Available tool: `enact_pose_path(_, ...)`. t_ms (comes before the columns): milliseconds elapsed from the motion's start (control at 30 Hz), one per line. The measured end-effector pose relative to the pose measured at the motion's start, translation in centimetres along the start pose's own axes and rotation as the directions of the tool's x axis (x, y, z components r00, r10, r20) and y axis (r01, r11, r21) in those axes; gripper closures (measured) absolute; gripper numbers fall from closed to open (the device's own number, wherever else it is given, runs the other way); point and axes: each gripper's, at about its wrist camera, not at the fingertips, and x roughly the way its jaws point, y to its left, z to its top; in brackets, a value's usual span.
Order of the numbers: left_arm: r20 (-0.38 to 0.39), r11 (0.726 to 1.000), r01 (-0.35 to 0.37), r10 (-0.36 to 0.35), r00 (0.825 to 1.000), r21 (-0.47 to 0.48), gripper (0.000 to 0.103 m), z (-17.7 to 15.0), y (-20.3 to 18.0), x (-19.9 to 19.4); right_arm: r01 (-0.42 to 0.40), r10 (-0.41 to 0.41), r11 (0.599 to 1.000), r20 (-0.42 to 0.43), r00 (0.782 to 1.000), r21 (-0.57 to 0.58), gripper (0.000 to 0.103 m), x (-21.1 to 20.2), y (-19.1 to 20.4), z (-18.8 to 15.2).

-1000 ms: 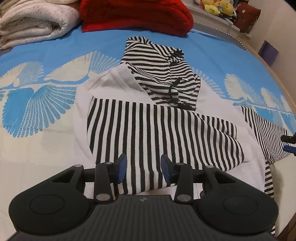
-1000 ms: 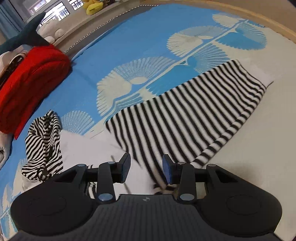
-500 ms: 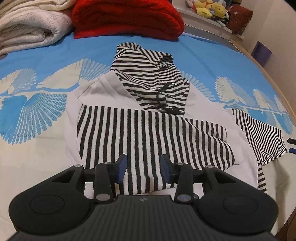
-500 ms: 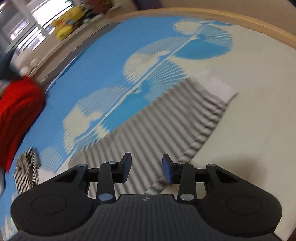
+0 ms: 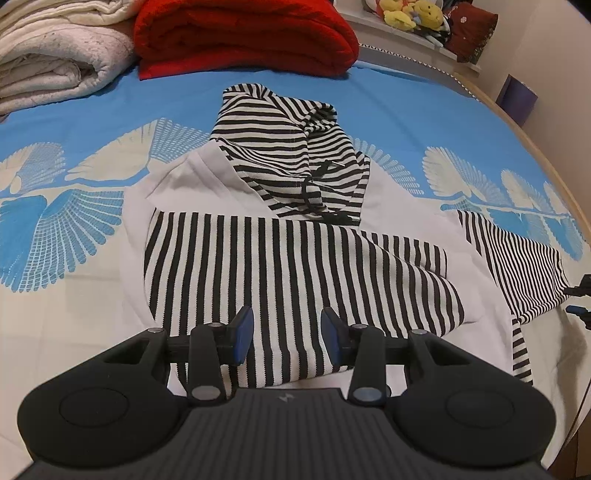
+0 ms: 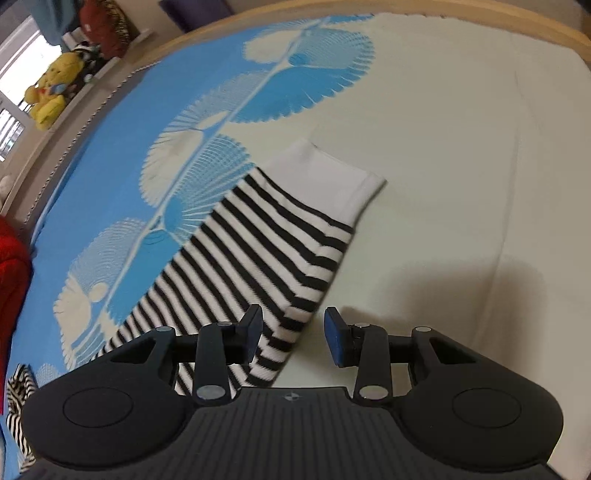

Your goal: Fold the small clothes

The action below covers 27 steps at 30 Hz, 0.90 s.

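A small white hoodie [image 5: 406, 206] with black-and-white stripes lies flat on the bed. One striped sleeve [image 5: 280, 266] is folded across its body; the striped hood [image 5: 280, 147] lies above it. My left gripper [image 5: 287, 336] is open and empty, held just above the folded sleeve's near edge. The other striped sleeve [image 6: 258, 258] stretches out to the right, ending in a white cuff [image 6: 325, 177]. My right gripper [image 6: 293, 341] is open and empty, over that sleeve's lower edge. Its tips also show in the left wrist view [image 5: 581, 299].
The bed has a blue and cream leaf-print sheet [image 5: 74, 206]. A red folded blanket [image 5: 243, 33] and a white quilt [image 5: 55, 55] lie at the head. Plush toys [image 6: 48, 96] sit on a ledge. The wooden bed rim [image 6: 480, 18] curves along the far side.
The right gripper has swung along the outstretched sleeve toward its cuff end, leaving the hoodie body behind. The left gripper has drawn back slightly; both stay open.
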Motion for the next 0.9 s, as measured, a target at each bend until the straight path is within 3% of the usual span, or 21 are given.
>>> enact_pose_path(233,-0.005,1.0,-0.007,0.007,1.0,0.002,0.055,-0.1,0.1,0.2,0.031,-0.031,1.0,0.002,1.0,0.003,0.069,1.6,0.1,-0.3)
enact_pose_path(367,-0.002,1.0,-0.008,0.008,1.0,0.004,0.055,-0.1,0.4,0.1,0.05,-0.049,0.998,0.038,0.998,-0.031,0.099,1.9,0.5,-0.3)
enact_pose_path(467,-0.002,1.0,-0.011,0.011,1.0,-0.003,0.055,-0.1,0.8,0.0,0.046,-0.046,0.999,0.073,0.996,0.002,0.102,1.4,0.7,-0.2)
enact_pose_path(567,-0.002,1.0,-0.013,0.013,1.0,-0.007,0.055,-0.1,1.2,-0.2,0.022,-0.015,0.999,0.156,0.988,-0.044,0.102,-0.3,2.8,-0.2)
enact_pose_path(633,-0.001,1.0,-0.014,0.014,1.0,-0.011,0.055,-0.2,1.5,-0.3,0.0,0.027,0.993,0.221,0.975,-0.12,0.102,-2.0,5.1,-0.5)
enact_pose_path(733,0.006,1.0,-0.015,0.015,1.0,-0.023,0.055,-0.1,2.1,-0.8,-0.072,0.152,0.959,0.283,0.947,-0.276,0.103,-4.9,9.7,-2.1)
enact_pose_path(800,0.013,0.999,-0.016,0.016,1.0,-0.034,0.055,0.0,2.6,-1.1,-0.156,0.272,0.912,0.275,0.922,-0.379,0.103,-7.1,12.8,-3.9)
enact_pose_path(900,0.018,0.998,-0.019,0.02,1.0,-0.054,0.055,0.2,3.4,-1.4,-0.288,0.444,0.804,0.203,0.873,-0.52,0.103,-10.2,17.2,-7.7)
